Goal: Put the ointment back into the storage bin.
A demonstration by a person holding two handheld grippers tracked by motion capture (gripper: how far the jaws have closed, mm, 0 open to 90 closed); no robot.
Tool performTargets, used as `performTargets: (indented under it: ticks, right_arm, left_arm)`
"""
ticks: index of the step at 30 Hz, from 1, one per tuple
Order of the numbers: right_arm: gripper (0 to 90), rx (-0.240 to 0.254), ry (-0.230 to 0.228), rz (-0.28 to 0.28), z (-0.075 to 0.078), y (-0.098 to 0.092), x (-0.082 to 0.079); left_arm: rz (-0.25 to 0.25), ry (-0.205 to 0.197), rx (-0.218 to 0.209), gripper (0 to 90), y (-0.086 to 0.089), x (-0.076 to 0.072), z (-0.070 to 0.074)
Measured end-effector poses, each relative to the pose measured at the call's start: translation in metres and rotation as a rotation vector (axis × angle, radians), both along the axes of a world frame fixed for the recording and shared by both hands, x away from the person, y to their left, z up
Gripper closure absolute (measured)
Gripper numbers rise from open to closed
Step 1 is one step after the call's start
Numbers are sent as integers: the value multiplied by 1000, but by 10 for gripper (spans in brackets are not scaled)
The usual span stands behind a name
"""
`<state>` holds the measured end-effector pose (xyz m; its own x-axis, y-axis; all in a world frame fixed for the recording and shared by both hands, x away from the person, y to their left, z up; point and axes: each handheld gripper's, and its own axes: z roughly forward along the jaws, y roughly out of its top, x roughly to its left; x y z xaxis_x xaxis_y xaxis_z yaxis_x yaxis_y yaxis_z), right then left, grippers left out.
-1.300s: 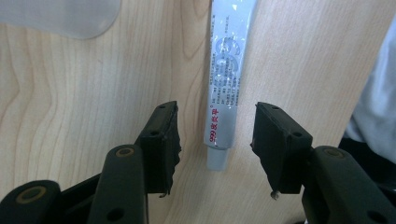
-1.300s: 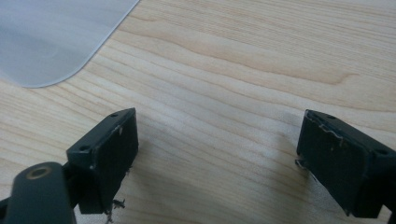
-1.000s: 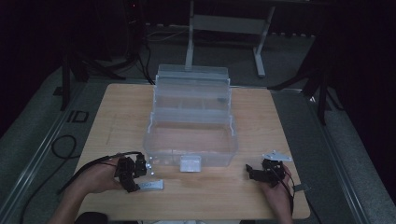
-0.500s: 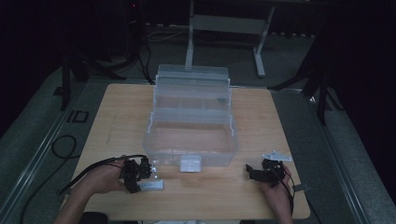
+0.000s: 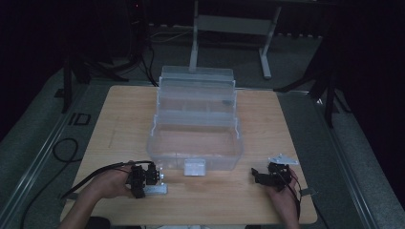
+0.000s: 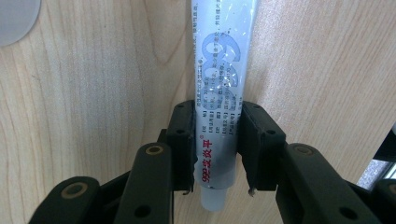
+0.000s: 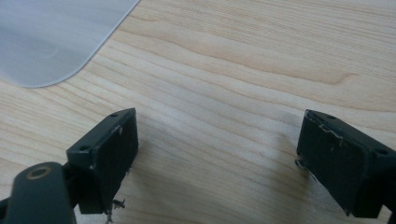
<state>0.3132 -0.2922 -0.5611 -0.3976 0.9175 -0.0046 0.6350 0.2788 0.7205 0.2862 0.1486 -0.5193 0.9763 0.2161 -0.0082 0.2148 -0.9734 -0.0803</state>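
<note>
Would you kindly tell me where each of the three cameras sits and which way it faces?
High view: fixed above the person's side, looking forward and down on the table and clear plastic box; both forearms, left gripper and right gripper show.
Left gripper view: rides on the left gripper, looking along its jaws, which have just been closing and now press on a tube lying on the wood.
Right gripper view: rides on the right gripper, looking over open jaws at bare wood and a box corner.
Shared: the tube shows in the high view and left gripper view.
</note>
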Motion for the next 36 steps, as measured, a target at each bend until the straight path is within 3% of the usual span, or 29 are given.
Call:
performTargets:
  ticks: [11,16,36]
  right_arm:
    - [124,0,0,0,0,0,0]
    - [124,0,0,0,0,0,0]
    - [124,0,0,0,0,0,0]
  left_arm:
    - [-23,-1,1,702,0,-2,1]
    - [-9,-5,-38,704,6,-2,12]
    - [-6,-39,-71,704,18,0,40]
